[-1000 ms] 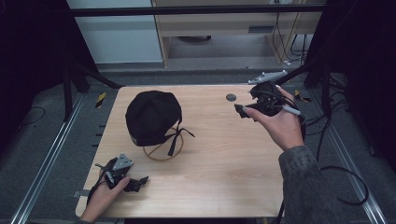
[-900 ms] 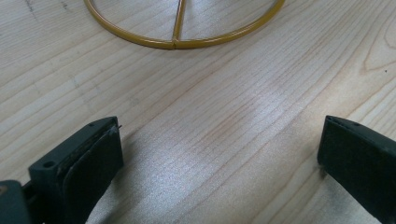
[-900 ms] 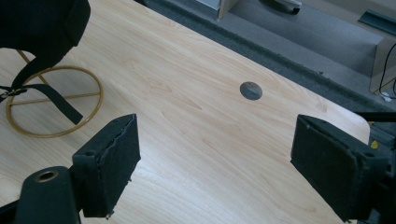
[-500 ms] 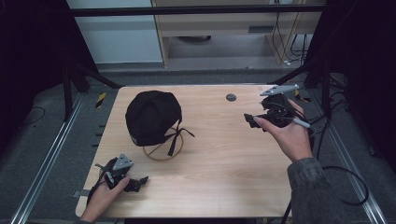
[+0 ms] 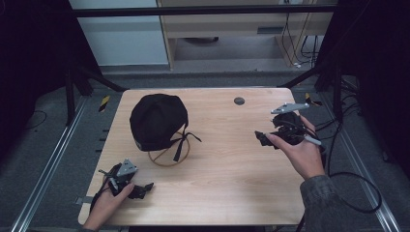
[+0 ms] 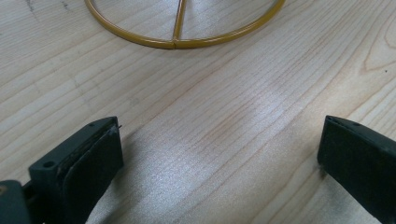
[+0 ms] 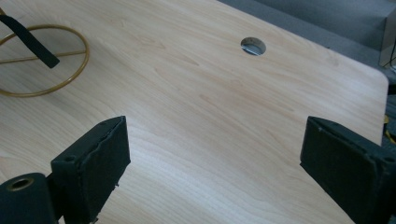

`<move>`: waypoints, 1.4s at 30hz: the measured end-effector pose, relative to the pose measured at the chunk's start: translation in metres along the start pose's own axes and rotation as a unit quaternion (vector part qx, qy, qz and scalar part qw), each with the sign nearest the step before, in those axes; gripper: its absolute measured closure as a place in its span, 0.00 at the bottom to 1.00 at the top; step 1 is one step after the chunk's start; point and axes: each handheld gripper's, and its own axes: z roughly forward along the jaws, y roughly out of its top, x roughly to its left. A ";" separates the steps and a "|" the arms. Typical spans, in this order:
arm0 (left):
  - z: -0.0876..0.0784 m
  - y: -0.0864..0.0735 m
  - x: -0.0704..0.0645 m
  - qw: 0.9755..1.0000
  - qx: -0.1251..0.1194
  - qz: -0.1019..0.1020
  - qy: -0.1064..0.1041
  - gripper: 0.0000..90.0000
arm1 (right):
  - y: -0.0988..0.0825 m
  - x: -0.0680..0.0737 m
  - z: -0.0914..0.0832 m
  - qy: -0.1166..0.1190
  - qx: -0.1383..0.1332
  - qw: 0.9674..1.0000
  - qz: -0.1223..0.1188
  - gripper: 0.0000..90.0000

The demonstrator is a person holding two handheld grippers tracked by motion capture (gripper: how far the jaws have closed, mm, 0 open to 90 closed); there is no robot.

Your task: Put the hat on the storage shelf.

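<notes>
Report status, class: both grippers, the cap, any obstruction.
Left gripper open, empty, near edge. Right gripper open, empty, jaws just widening. Black cap on gold ring stand, untouched. Nothing between.

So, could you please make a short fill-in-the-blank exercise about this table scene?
1. The black cap sits on a stand whose base is a gold-coloured ____.
2. The jaws of the right tool stand ____, with nothing between them.
3. The left tool lies near the table's ____ edge in the high view.
4. Near the far edge the tabletop has a small round ____.

Missing words: ring; open; near; hole
</notes>
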 end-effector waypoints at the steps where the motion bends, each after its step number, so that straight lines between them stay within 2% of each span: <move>1: 0.000 0.000 0.000 1.000 0.000 0.000 0.000 0.00 | -0.003 0.000 0.002 0.003 0.001 1.000 0.002 0.09; 10: 0.000 0.000 0.000 1.000 0.000 0.000 0.000 0.00 | -0.027 0.005 0.018 0.013 0.010 1.000 0.005 0.08; 27: 0.000 0.000 0.000 1.000 0.000 0.000 0.000 0.00 | -0.077 0.018 0.054 0.034 0.035 0.998 0.033 0.09; 36: 0.000 0.000 0.000 1.000 0.000 0.000 0.001 0.00 | -0.092 0.024 0.064 0.045 0.041 0.997 0.037 0.09; 42: 0.000 0.000 0.000 1.000 0.000 0.000 0.001 0.00 | -0.105 0.028 0.069 0.052 0.041 0.996 0.050 0.09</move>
